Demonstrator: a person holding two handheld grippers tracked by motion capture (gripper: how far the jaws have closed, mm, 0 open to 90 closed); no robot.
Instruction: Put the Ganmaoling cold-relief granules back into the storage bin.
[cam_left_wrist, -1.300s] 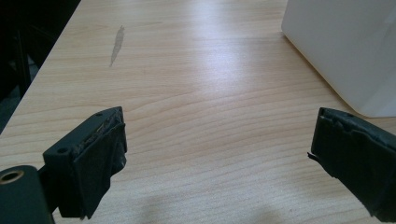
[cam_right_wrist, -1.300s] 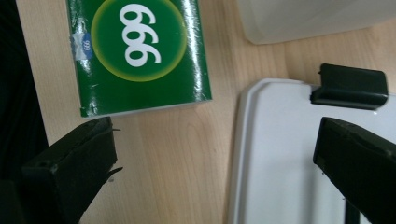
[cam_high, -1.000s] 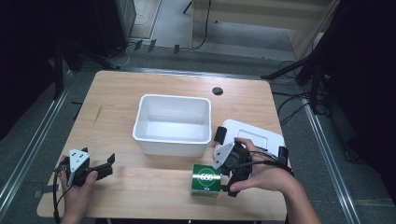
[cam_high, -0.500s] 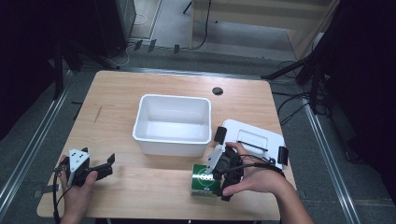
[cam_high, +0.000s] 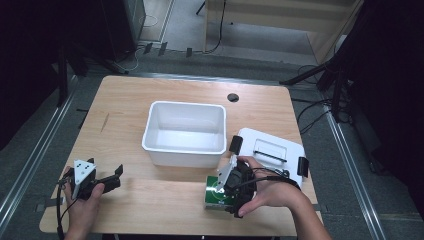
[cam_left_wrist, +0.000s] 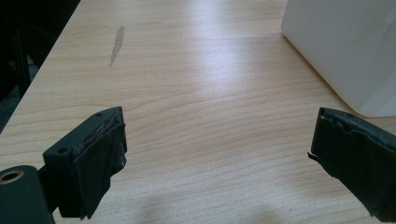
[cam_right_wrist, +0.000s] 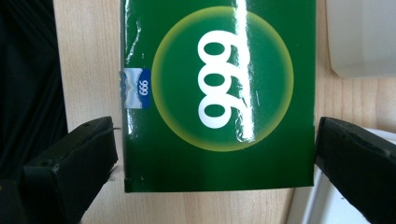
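right gripper straddles the green box

high view: the right gripper (cam_high: 227, 192) sits over the green box (cam_high: 215, 192) near the table (cam_high: 165, 200) front edge, beside the white bin (cam_high: 184, 132). left gripper view: jaws released over bare wood. right gripper view: jaws spread, flanking the box, not clamped.

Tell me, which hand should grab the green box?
The right. The right gripper is already over the glossy green cardboard box, its open jaws on either side. The left gripper sits far off at the wooden table's other corner, with nothing between its jaws.
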